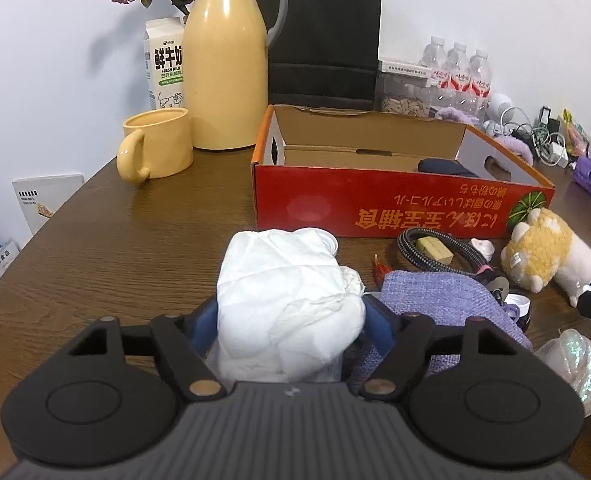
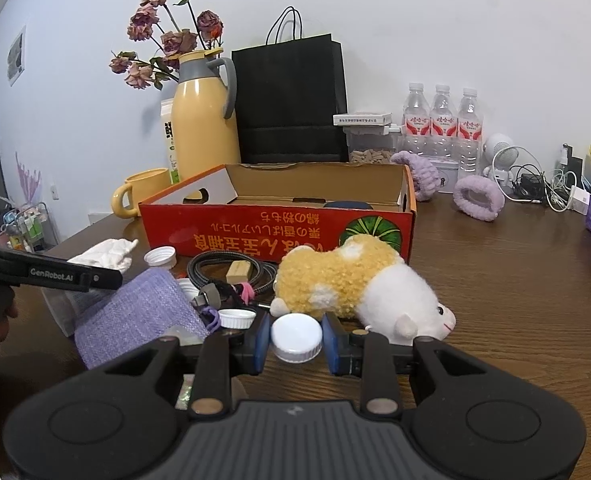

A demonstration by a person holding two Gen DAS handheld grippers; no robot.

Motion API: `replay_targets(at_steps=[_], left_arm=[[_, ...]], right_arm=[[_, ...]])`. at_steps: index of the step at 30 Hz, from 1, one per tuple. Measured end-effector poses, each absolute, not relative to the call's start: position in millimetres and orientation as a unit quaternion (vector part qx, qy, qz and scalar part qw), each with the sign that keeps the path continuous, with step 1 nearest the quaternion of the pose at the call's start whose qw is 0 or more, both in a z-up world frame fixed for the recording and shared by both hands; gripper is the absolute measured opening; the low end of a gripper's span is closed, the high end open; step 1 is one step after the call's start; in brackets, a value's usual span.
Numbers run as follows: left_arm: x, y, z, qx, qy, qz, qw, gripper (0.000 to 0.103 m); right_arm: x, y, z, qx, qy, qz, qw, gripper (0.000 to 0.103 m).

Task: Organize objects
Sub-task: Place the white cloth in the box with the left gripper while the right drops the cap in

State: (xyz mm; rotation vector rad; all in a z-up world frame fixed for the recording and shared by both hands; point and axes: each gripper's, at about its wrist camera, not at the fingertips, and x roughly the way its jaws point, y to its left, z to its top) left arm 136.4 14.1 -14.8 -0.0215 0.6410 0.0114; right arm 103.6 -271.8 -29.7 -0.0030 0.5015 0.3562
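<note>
Dark wood-grain table is shown beneath a red cardboard box, open-topped. Left wrist view: a crumpled white cloth is clasped between the blue pads of the left gripper; soft and light, it is judged best pinched at its bunched middle. Right wrist view: a white ribbed bottle cap, rigid and smooth, is pinched by its rim in the narrowly set right gripper, beside a fleecy plush toy.

table: glossy wood | box: printed cardboard | mug: glazed ceramic | toy: fuzzy plush
</note>
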Motion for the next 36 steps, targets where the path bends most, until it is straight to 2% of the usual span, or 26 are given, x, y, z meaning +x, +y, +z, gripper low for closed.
replay_targets(at_steps=[11,20,27,36], left_arm=[[128,18,-4,-0.021,0.289,0.002,0.957,0.072],[135,8,30,-0.016,0.236,-0.012,0.972,0.072],[171,-12,59,-0.008,0.196,-0.022,0.98,0.072],[234,-29,65,-0.01,0.203,-0.01,0.979,0.072]], right_arm=[[105,-269,-24,-0.005,0.239,0.179,0.954,0.027],[122,-251,4,-0.018,0.19,0.191,0.963,0.027],[158,-228,32,-0.029,0.148,0.195,0.969,0.027],[227,-196,37,-0.052,0.162,0.179,0.969,0.027]])
